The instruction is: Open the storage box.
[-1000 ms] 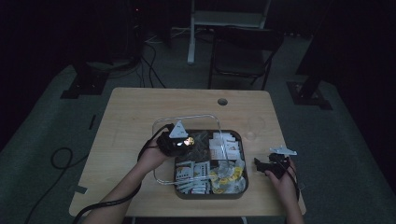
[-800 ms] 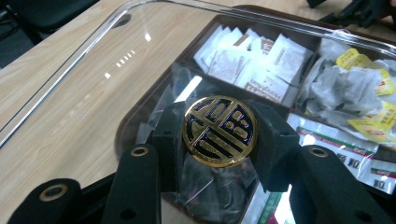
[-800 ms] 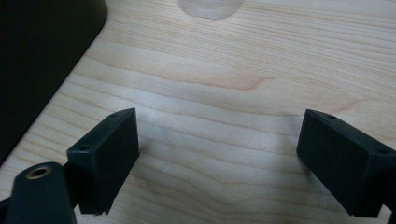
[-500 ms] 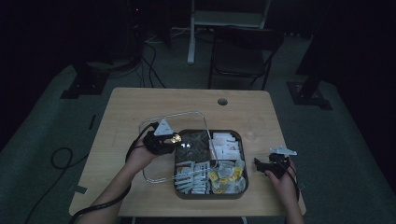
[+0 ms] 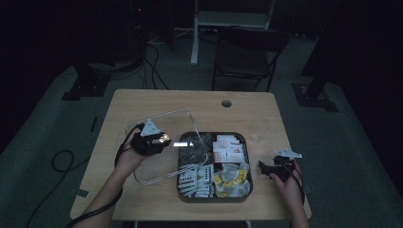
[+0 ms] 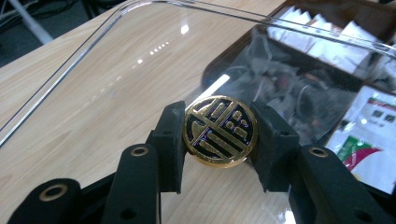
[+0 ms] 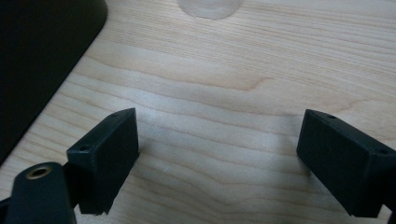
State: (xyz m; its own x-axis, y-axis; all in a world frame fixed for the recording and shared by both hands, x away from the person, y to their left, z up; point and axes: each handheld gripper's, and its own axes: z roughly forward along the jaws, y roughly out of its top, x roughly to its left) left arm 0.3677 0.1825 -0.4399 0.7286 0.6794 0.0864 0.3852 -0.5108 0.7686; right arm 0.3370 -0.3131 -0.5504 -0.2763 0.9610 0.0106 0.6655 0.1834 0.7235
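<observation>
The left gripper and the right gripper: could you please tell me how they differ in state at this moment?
The left gripper is shut on the round gold knob of a clear lid; the right gripper is open and holds nothing. The left gripper holds the lid partly over the tray, partly over the table to its left; the right gripper sits over bare wood right of the tray. Both have black jaws and are hand-held.

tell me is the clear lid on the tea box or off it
Off. The left tool grips the clear lid by its round gold knob, holding it mostly over the table left of the open tea box.
</observation>
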